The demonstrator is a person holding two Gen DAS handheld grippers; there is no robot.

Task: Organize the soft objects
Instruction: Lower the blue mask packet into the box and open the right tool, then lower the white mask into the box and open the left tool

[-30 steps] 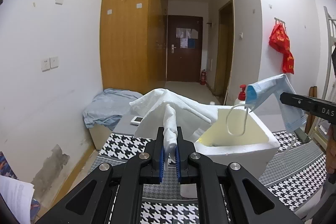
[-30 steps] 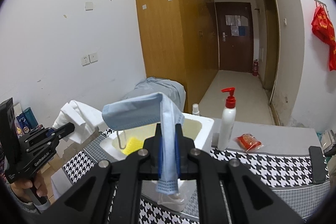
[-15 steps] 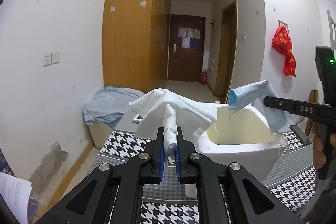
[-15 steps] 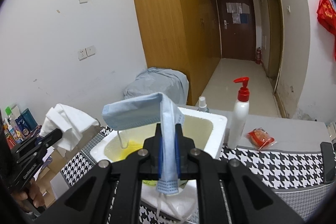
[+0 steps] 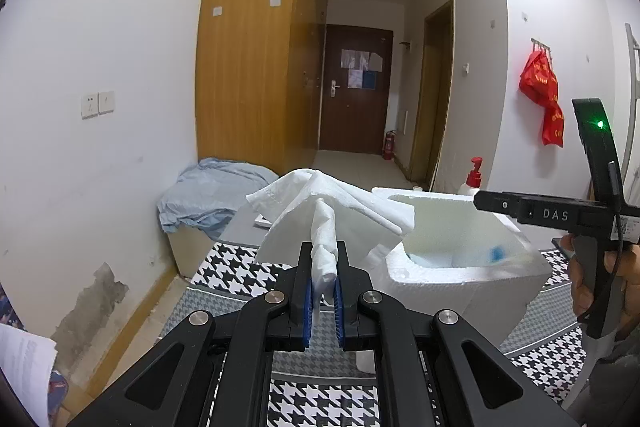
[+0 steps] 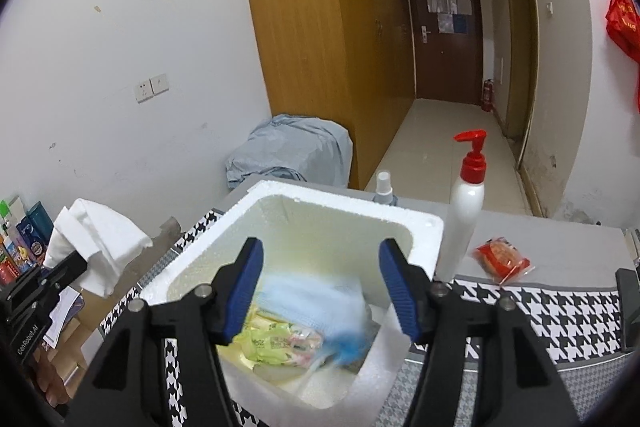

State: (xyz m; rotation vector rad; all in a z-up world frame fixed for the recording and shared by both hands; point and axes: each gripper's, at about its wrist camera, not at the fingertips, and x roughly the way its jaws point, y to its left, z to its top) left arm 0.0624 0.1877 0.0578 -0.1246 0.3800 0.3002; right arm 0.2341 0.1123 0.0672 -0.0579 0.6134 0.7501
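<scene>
Face mask [image 6: 316, 301]: pale blue, pleated, blurred in the right wrist view, with a darker blue patch at its lower right edge. It is seen inside the foam box [image 6: 420, 223], lying over a yellow-green packet [image 6: 276, 341], below and between the two blue pads [image 6: 246, 289] of the right gripper [image 6: 322, 291]. No contact between pads and mask is shown; the jaws are opening, spread well apart over the box mouth. In the left wrist view only a blue smear [image 5: 496, 251] is visible low in the box.

White cloth [image 5: 324, 215]: soft, creased, paper-like in texture, bunched into a narrow stem where it is clamped by the left gripper [image 5: 322, 301], whose fingers are clenched tight on it. Above the pads it fans out in loose folds to both sides, held in the air just left of the box.

Foam box: white, thick-walled, yellowish inside, set on a black-and-white houndstooth mat [image 6: 560, 311].

Beside the box, on the right: a white pump bottle [image 6: 464, 203] with red top, upright; a small spray bottle [image 6: 384, 189] behind the box rim; a red snack packet [image 6: 500, 259] lying flat.

A hand [image 5: 600, 279] is seen around the right gripper's handle.
</scene>
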